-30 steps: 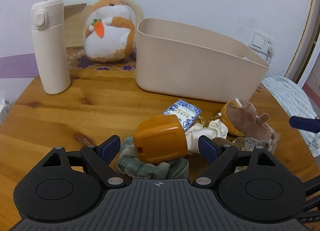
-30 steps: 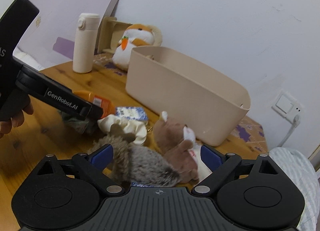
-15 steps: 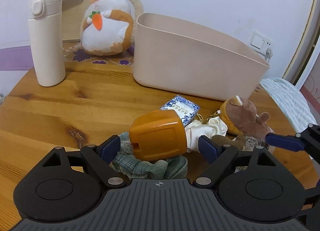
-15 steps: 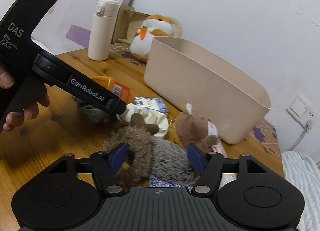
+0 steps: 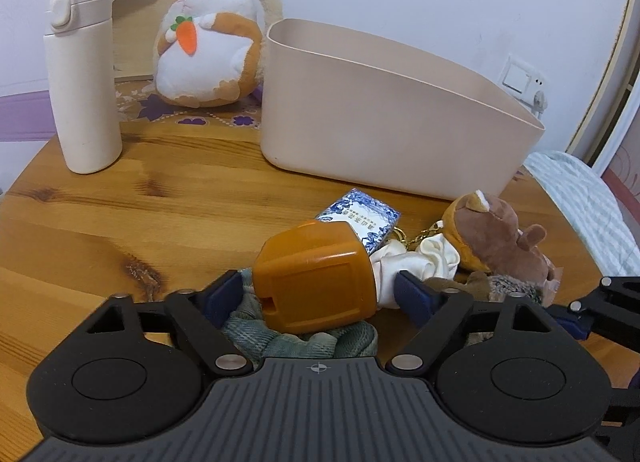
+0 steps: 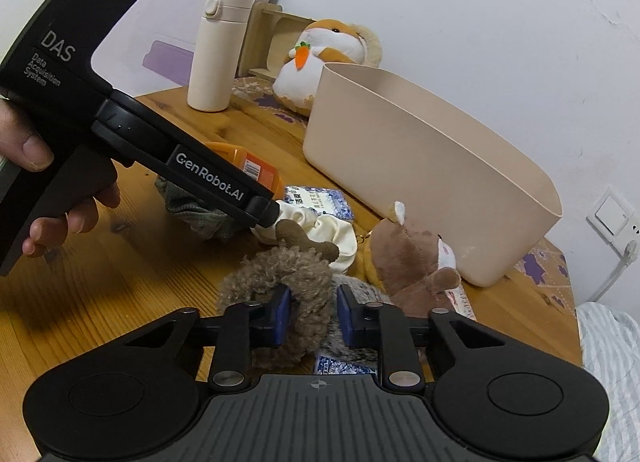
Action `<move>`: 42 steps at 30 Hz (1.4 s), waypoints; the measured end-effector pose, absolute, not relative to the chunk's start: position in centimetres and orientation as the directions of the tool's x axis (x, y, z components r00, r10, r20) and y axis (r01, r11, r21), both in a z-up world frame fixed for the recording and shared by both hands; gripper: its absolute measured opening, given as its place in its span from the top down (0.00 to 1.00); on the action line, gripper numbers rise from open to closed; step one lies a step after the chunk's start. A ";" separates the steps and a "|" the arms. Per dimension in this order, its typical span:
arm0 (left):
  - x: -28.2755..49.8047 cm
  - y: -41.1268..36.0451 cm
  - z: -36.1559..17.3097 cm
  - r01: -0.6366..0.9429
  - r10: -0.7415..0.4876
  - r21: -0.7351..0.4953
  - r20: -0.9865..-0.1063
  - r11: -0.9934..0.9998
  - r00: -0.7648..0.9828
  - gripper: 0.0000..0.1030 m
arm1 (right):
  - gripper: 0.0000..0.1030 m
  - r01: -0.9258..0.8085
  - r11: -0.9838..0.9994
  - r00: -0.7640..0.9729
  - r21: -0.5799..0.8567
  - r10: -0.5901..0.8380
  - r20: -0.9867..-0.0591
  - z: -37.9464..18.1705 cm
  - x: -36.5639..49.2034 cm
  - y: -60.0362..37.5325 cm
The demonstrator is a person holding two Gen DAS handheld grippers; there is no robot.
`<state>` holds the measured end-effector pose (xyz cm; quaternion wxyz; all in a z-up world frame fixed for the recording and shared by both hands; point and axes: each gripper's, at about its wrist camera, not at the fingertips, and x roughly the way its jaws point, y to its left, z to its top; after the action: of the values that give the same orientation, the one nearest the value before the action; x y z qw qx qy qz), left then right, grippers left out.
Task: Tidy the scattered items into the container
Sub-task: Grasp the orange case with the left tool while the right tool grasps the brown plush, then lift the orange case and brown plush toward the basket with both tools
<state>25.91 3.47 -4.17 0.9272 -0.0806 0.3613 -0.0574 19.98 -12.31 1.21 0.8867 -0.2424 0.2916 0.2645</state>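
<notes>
A beige bin [image 5: 384, 133] stands at the back of the round wooden table [image 5: 120, 221]. In front of it lie an orange bottle [image 5: 316, 282] on a green scrunchie [image 5: 304, 342], a blue-patterned packet [image 5: 358, 217], a cream scrunchie [image 5: 416, 262], a brown bear plush [image 5: 496, 238] and a fuzzy brown-grey plush [image 6: 288, 282]. My left gripper [image 5: 320, 296] is open with its fingers either side of the orange bottle. My right gripper [image 6: 312, 310] is shut on the fuzzy plush, which still rests on the table.
A white flask [image 5: 80, 73] stands at the back left. A hamster plush with a carrot [image 5: 208, 45] sits behind the bin by a wooden stand [image 6: 272, 41]. A bed [image 5: 588, 197] lies to the right past the table edge.
My right gripper has moved forward and closed its fingers on the fuzzy plush. My left gripper has dropped closer around the orange bottle and stays open.
</notes>
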 end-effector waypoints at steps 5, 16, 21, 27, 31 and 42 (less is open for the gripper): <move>26.0 3.5 -4.3 0.052 -0.178 -0.205 -0.665 0.977 0.726 0.46 | 0.85 -0.616 0.744 0.682 -0.258 0.339 -0.648 1.1 20.0 -12.4; 25.4 3.8 -3.9 0.037 -0.171 -0.214 -0.650 0.976 0.740 0.48 | 0.88 -0.605 0.762 0.687 -0.231 0.352 -0.635 1.8 20.0 -13.2; 25.0 3.8 -3.7 0.027 -0.166 -0.219 -0.648 0.975 0.743 0.48 | 0.88 -0.593 0.774 0.697 -0.223 0.355 -0.623 2.3 19.8 -13.7; 24.4 3.9 -2.9 0.019 -0.165 -0.232 -0.632 0.973 0.757 0.48 | 0.88 -0.582 0.783 0.710 -0.220 0.357 -0.607 2.9 19.7 -14.3; 24.1 4.1 -1.9 0.021 -0.165 -0.236 -0.611 0.971 0.774 0.48 | 0.88 -0.568 0.795 0.720 -0.210 0.358 -0.594 3.5 19.8 -14.7; 23.7 3.7 0.3 0.041 -0.177 -0.245 -0.565 0.969 0.806 0.48 | 0.88 -0.500 0.848 0.759 -0.174 0.333 -0.559 5.9 20.9 -16.5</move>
<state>23.72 3.69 0.34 0.9437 -0.1113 0.3062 -0.0577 20.91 -16.50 5.88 0.9245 -0.1584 0.2635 0.2255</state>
